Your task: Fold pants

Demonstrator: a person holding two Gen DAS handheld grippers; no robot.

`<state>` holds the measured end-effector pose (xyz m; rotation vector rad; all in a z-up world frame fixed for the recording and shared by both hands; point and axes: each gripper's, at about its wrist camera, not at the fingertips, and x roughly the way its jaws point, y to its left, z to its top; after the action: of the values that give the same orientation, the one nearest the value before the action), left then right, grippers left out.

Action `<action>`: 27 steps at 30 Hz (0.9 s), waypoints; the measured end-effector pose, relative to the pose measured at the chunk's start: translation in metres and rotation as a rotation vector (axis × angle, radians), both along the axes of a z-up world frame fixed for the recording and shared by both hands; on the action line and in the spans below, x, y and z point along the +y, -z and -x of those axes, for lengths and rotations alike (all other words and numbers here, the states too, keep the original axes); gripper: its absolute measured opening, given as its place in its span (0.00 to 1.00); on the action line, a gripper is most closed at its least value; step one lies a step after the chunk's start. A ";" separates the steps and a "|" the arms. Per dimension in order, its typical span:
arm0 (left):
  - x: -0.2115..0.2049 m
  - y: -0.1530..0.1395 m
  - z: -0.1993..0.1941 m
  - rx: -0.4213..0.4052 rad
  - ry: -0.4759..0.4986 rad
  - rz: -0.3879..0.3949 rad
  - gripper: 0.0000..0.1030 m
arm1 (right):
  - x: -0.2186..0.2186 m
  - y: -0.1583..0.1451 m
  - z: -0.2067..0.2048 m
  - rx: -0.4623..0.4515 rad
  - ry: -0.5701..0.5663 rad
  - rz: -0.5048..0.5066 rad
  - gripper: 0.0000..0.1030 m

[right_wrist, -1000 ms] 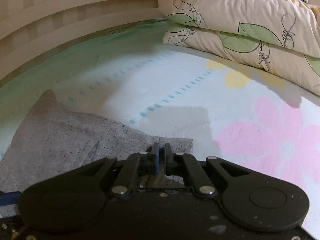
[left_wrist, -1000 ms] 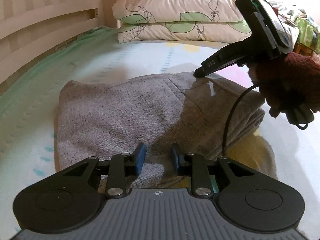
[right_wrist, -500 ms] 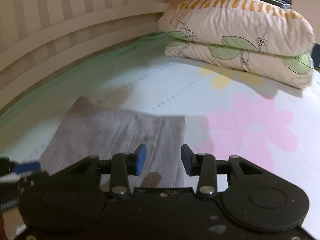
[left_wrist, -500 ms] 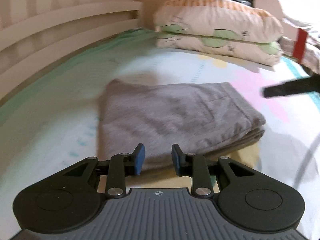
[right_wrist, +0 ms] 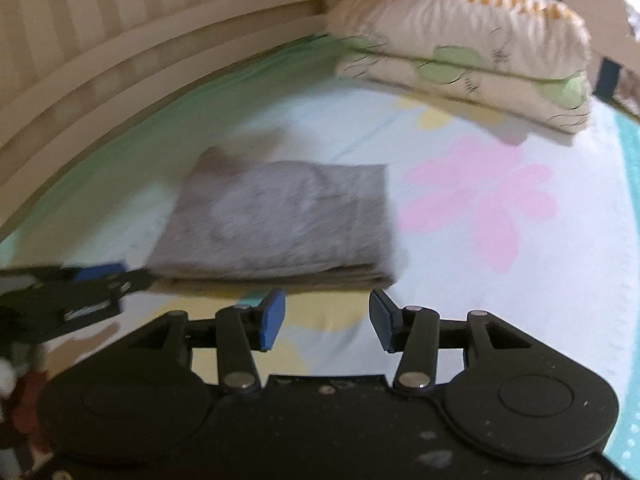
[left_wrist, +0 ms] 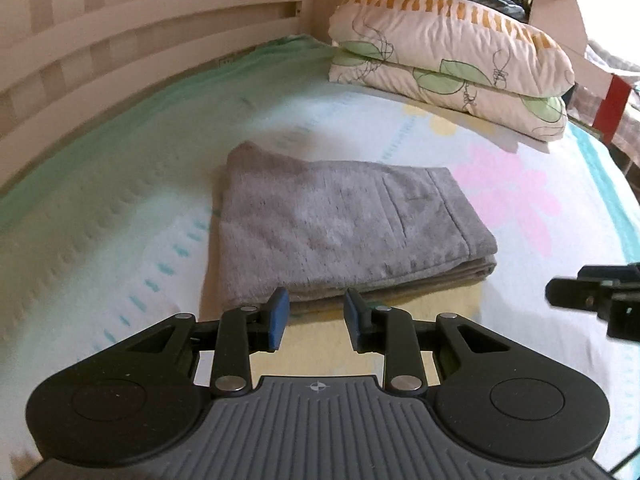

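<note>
Gray pants folded flat mid-bed, near side of the stacked pillows. Left gripper hovering just short of them, fingers apart, nothing pinched. Right gripper opening wider, also empty.

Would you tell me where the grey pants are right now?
In both views the folded pants lie mid-bed on the sheet, beyond both grippers, pillows behind.

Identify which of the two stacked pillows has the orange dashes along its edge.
The upper pillow; the lower pillow beneath it shows only green leaves.
</note>
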<state>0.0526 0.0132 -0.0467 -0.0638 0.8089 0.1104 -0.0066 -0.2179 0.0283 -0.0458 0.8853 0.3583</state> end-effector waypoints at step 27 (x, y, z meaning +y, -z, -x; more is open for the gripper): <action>0.005 0.006 -0.018 0.057 -0.059 0.015 0.28 | 0.012 0.008 -0.024 0.032 0.005 -0.032 0.48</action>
<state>0.0708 0.0184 -0.0523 -0.0989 0.8646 0.1625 0.0173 -0.2058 0.0205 -0.0085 0.9111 0.3694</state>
